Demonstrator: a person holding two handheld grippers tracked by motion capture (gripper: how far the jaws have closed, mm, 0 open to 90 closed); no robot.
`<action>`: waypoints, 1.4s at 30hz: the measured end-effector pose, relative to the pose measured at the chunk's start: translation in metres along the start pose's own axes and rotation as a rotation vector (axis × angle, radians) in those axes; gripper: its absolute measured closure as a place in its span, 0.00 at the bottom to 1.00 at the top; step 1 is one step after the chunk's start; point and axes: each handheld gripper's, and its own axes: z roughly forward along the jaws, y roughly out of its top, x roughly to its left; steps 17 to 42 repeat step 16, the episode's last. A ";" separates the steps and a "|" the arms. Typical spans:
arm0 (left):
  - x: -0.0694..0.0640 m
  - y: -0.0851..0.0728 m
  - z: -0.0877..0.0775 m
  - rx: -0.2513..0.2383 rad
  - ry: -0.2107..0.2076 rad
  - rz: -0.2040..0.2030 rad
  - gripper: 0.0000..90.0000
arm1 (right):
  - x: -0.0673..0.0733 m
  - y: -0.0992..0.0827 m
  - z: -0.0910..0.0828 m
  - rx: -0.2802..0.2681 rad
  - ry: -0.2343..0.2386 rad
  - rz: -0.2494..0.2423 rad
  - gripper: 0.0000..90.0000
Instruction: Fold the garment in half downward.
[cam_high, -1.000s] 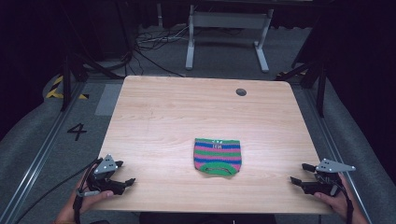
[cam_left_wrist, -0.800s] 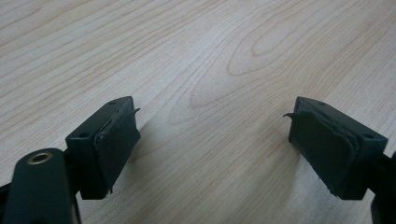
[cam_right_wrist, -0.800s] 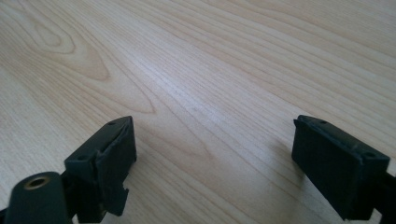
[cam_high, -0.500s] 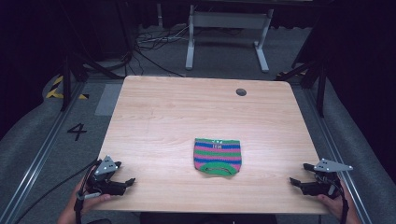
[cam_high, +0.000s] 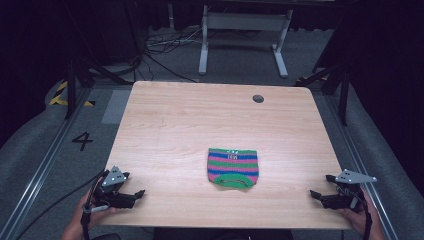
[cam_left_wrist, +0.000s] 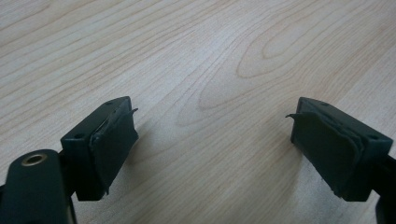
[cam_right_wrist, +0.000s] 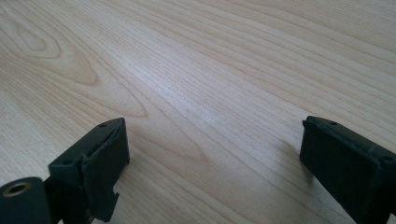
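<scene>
Cloth: small striped knit piece (cam_high: 233, 168), green, pink and blue bands, lying flat on the table (cam_high: 190, 125), a bit toward the near edge and roughly centred between the two hands.
Left gripper (cam_high: 134, 195): parked at the near left corner, fingers (cam_left_wrist: 109, 140) spread wide, nothing between them, just bare wood under them in the left gripper view.
Right gripper (cam_high: 317, 195): near right corner, same deal, fingers (cam_right_wrist: 95, 168) spread with only wood grain in between.
Gap: both grippers are well apart from the cloth, so I'd say the reach-in hasn't started.
How I'd do it: bring both in low from the sides, aim for the two outer edges of the cloth, and pinch only the top layer if a fold is wanted.
Watch out: knit is floppy and will likely slide on smooth wood, so close gently and lift evenly.
</scene>
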 end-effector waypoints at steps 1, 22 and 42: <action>0.000 0.000 0.000 -0.001 0.001 -0.003 0.15 | 0.000 0.000 0.000 0.000 0.000 0.000 0.09; -0.006 0.007 0.008 0.025 0.047 -0.046 0.05 | 0.000 0.000 0.000 0.001 0.001 -0.001 0.09; -0.006 0.007 0.008 0.025 0.047 -0.046 0.05 | 0.000 0.000 0.000 0.001 0.001 -0.001 0.09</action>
